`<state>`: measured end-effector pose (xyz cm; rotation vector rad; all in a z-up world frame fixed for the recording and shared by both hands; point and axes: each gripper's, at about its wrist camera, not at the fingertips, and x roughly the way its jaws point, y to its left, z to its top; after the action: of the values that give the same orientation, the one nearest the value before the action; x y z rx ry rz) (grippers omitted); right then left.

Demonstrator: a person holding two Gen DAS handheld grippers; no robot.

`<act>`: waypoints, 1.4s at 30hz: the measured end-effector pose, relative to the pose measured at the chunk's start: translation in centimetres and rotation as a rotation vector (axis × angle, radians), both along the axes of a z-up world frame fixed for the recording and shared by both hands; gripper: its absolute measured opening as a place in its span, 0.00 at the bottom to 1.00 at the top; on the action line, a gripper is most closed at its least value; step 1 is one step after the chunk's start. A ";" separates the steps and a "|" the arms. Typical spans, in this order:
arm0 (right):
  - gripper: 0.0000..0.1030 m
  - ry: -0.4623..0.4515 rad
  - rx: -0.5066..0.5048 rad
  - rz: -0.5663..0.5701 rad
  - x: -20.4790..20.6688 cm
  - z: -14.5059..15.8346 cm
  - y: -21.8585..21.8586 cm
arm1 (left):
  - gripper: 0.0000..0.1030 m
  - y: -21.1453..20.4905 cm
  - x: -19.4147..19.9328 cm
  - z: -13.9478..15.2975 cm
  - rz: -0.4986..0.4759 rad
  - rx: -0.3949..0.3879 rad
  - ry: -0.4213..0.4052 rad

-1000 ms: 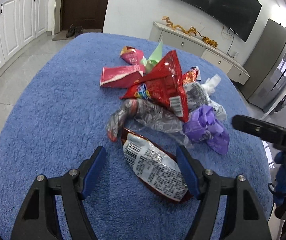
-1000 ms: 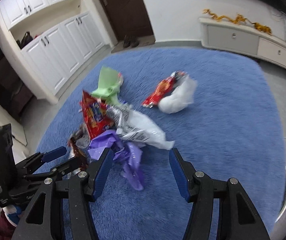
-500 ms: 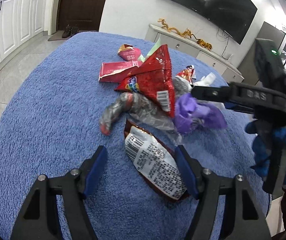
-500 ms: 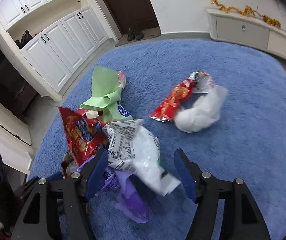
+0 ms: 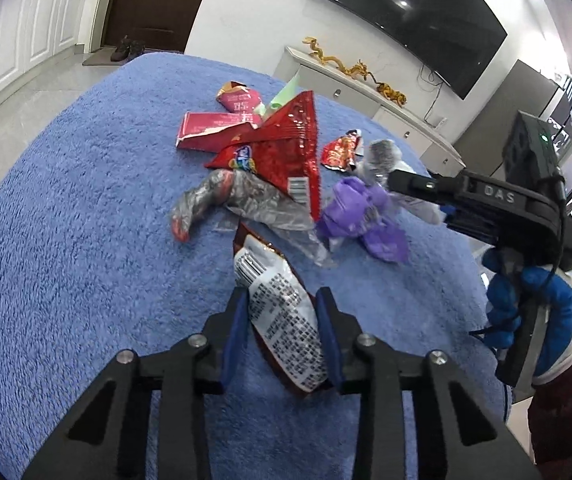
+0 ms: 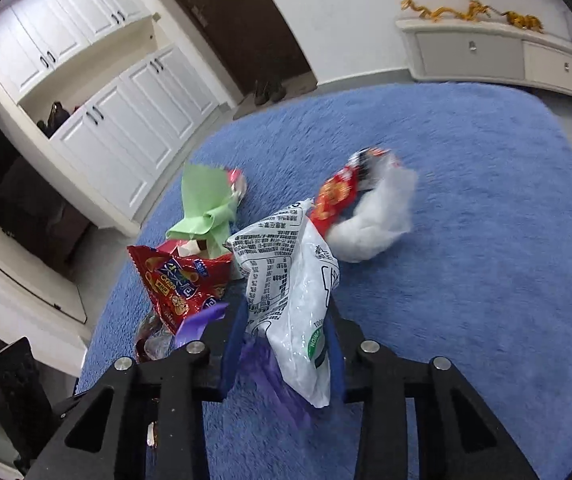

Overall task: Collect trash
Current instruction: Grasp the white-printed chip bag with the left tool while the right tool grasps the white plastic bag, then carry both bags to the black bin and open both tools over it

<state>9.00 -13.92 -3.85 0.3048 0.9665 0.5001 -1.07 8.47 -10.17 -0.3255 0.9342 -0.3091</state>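
The left tool (image 5: 282, 332) is closing its blue pads on a brown snack packet with a white printed back (image 5: 282, 316), which lies between them on the blue fleece tabletop (image 5: 66, 248). Beyond it lie a red chip bag (image 5: 282, 152), a clear crumpled wrapper (image 5: 254, 200) and a purple wrapper (image 5: 365, 216). From the right, the right tool (image 5: 401, 184), held in a blue-gloved hand (image 5: 525, 304), reaches to the purple wrapper.

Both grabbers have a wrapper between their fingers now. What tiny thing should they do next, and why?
Probably finish the squeeze, then lift a little. The left gripper is closing around the brown snack packet, and the right gripper is closing around the white printed bag. Both wrappers lie partly on the blue rug, and the bag touches the purple wrapper, so a small lift shows whether each comes free.
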 end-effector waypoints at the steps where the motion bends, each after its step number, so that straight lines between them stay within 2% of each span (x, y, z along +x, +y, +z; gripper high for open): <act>1: 0.32 -0.010 0.008 -0.011 -0.5 0.3 -0.7 | 0.31 -0.2 -0.3 0.2 -0.005 0.000 -0.005; 12: 0.31 -0.118 0.058 -0.111 -7.8 3.5 -7.7 | 0.29 -2.9 -2.0 3.2 -0.051 0.018 -0.044; 20: 0.31 -0.170 0.080 -0.231 -12.8 4.5 -14.4 | 0.29 -8.8 -0.8 6.4 -0.181 0.044 -0.077; 26: 0.31 -0.188 0.083 -0.385 -15.6 3.5 -21.1 | 0.29 -16.0 1.2 8.3 -0.324 0.065 -0.089; 32: 0.32 -0.146 0.100 -0.548 -17.1 0.8 -27.9 | 0.29 -24.4 3.4 9.9 -0.461 0.070 -0.102; 36: 0.32 -0.100 0.090 -0.619 -17.2 -1.3 -31.4 | 0.29 -30.9 4.6 9.8 -0.549 0.083 -0.093; 42: 0.32 -0.024 0.085 -0.691 -16.6 -4.6 -35.7 | 0.29 -39.2 7.0 7.5 -0.626 0.107 -0.040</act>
<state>-7.57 -49.59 -8.46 0.6750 0.7561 -0.0891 5.90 -30.74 -2.63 0.0820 0.9939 -0.8316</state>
